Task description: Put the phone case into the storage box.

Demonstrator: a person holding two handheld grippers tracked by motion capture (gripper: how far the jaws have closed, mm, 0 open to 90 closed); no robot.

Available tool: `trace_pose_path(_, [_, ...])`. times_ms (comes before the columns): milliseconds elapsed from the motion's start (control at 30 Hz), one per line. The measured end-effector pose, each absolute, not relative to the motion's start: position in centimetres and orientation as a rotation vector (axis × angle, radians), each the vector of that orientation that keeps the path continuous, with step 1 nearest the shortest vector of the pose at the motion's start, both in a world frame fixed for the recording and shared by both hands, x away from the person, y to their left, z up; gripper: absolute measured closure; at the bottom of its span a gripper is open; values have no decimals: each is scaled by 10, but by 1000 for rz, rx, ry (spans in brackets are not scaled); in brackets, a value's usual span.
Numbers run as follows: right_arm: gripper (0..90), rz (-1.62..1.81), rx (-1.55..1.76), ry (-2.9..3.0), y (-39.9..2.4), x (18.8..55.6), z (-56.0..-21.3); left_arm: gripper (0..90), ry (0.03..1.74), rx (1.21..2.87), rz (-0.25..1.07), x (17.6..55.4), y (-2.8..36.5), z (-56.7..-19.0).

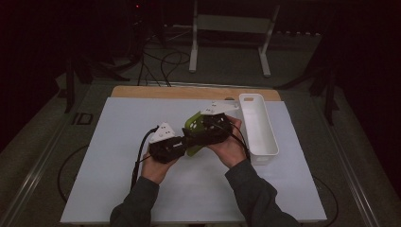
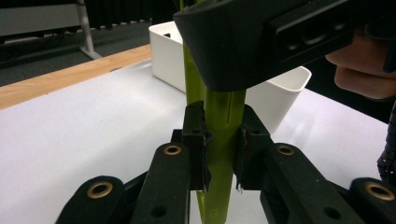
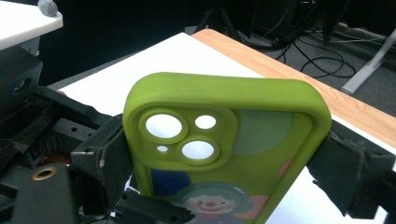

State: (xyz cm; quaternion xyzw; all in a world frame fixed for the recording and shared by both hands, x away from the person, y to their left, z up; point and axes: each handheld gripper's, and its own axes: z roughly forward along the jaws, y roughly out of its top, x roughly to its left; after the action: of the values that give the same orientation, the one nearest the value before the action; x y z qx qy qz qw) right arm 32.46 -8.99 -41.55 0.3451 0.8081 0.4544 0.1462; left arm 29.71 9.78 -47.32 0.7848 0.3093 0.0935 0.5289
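Green phone case (image 3: 224,149) held off the white mat (image 1: 118,156) at table centre, both tongs clamped on it: left gripper (image 2: 223,154) pinching its thin edge, right gripper (image 3: 224,163) spanning its width. Risk: opposed pulls could twist or pop the soft case loose, dropping it beside the white bin (image 1: 265,142) at 3 o'clock. In the right gripper view the long axis runs away from that gripper, camera cutouts at the far end.

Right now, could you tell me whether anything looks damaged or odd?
The black foam pad on the right gripper looks torn and ragged where it presses the green silicone phone case. The left gripper pinches the case edge-on.
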Motion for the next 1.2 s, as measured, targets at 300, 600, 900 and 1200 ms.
trace_pose_path(300, [149, 1288, 994, 2319, -89, 324, -414, 761, 754, 1871, 225, 298, 96, -474])
trace_pose_path(600, [150, 1279, 1000, 2314, -88, 324, -415, 627, 780, 1866, 239, 300, 99, -473])
trace_pose_path(900, [150, 1278, 1004, 2309, -88, 324, -414, 337, 817, 1867, 273, 298, 97, -473])
trace_pose_path(1200, [150, 1276, 1013, 2303, -89, 324, -414, 102, 844, 1866, 308, 299, 97, -472])
